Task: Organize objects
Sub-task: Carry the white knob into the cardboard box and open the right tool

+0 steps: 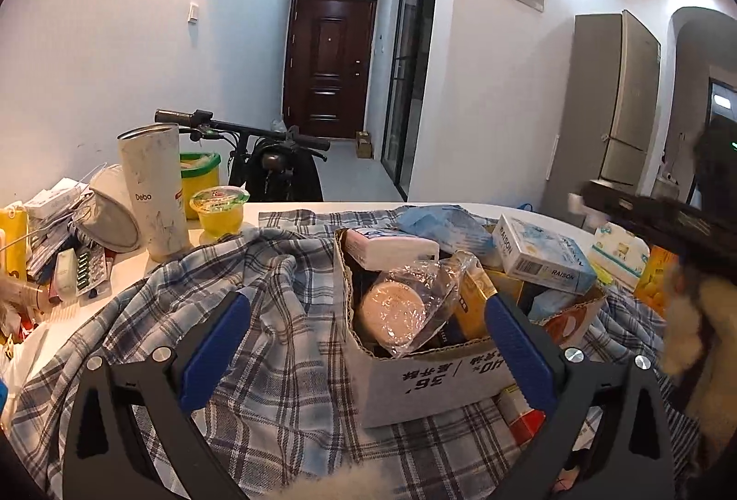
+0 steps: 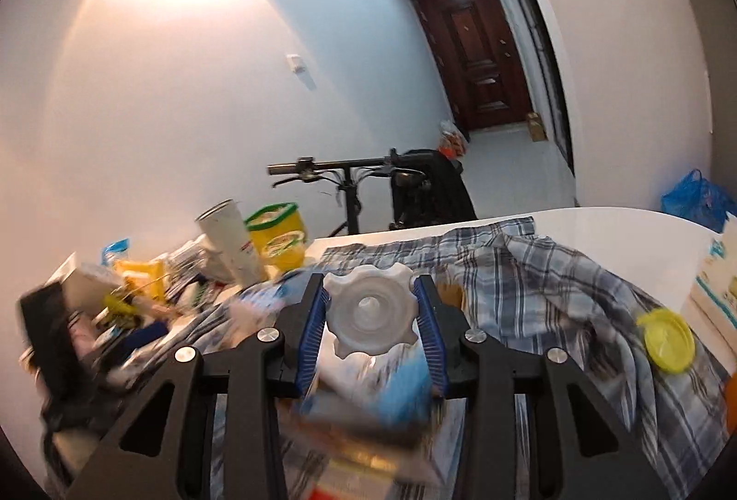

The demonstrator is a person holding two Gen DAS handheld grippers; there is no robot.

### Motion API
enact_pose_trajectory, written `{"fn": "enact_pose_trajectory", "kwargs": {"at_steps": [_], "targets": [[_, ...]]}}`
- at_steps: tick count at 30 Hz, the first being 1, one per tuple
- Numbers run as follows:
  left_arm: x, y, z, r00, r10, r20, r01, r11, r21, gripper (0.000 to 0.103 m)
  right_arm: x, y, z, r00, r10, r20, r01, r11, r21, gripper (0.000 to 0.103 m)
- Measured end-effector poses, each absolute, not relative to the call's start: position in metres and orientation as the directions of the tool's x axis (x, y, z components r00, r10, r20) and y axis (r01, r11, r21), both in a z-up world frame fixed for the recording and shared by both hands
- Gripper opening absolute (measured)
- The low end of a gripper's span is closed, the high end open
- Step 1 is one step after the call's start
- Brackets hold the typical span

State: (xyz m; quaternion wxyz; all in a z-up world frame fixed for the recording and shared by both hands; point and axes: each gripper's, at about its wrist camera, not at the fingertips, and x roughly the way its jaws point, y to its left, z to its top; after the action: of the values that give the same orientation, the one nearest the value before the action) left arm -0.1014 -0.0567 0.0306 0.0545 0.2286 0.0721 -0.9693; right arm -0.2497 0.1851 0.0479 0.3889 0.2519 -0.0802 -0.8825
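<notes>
My left gripper (image 1: 368,343) is open and empty, its blue pads either side of a cardboard box (image 1: 428,380) that sits on a blue plaid shirt (image 1: 258,297). The box holds a wrapped round cake (image 1: 396,311), a white box (image 1: 391,251) and a RAISON box (image 1: 539,253). My right gripper (image 2: 373,316) is shut on a white scalloped plastic lid (image 2: 368,311), held above the blurred box contents. A yellow lid (image 2: 668,341) lies on the shirt (image 2: 552,283) at the right.
A white Debo tumbler (image 1: 154,187), a yellow tub (image 1: 200,182), a jelly cup (image 1: 216,212) and a pile of medicine packs (image 1: 69,251) crowd the table's left. Tissue packs (image 1: 617,253) lie at the right. A bicycle (image 1: 276,159) stands behind the table.
</notes>
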Motion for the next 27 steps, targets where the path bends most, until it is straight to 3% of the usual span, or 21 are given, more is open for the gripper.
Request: {"fn": "enact_pose_trajectory", "kwargs": {"at_steps": [3,6,11,15,16,17,19,23,27], "targets": [[-0.101,-0.061,0.029,-0.888,-0.063,-0.454,0.137,-0.982,-0.13,0.103,-0.281,0.171,0.041,-0.53,-0.718,-0.451,0.601,-0.693,0.398,0.037],[-0.102,-0.059,0.029,-0.884,-0.053,-0.464,0.13,-0.982,-0.135,0.103,-0.293,0.162,0.025,-0.53,-0.659,-0.534,0.567,-0.743,0.354,0.038],[-0.103,-0.051,0.027,-0.881,-0.04,-0.471,0.107,-0.988,-0.114,0.103,-0.296,0.174,-0.002,-0.498,-0.721,-0.482,0.568,-0.691,0.448,0.038],[-0.103,-0.046,0.027,-0.88,-0.043,-0.473,0.102,-0.99,-0.099,0.103,-0.288,0.173,0.003,-0.512,-0.713,-0.48,0.595,-0.697,0.4,0.038],[-0.102,-0.046,0.027,-0.881,-0.043,-0.472,0.102,-0.99,-0.101,0.103,-0.283,0.174,0.005,-0.515,-0.721,-0.464,0.607,-0.688,0.397,0.048],[-0.102,-0.047,0.027,-0.88,-0.042,-0.472,0.103,-0.989,-0.104,0.103,-0.279,0.177,0.008,-0.521,-0.729,-0.444,0.615,-0.681,0.397,0.071],[-0.102,-0.048,0.026,-0.879,-0.043,-0.476,0.107,-0.988,-0.109,0.103,-0.273,0.182,0.014,-0.557,-0.723,-0.409,0.6,-0.691,0.404,0.094],[-0.103,-0.048,0.026,-0.878,-0.039,-0.476,0.103,-0.989,-0.108,0.103,-0.257,0.211,0.029,-0.622,-0.725,-0.297,0.575,-0.68,0.455,0.102],[-0.103,-0.044,0.026,-0.877,-0.037,-0.48,0.094,-0.991,-0.096,0.103,-0.251,0.241,0.029,-0.627,-0.745,-0.227,0.535,-0.624,0.57,0.103]]}}
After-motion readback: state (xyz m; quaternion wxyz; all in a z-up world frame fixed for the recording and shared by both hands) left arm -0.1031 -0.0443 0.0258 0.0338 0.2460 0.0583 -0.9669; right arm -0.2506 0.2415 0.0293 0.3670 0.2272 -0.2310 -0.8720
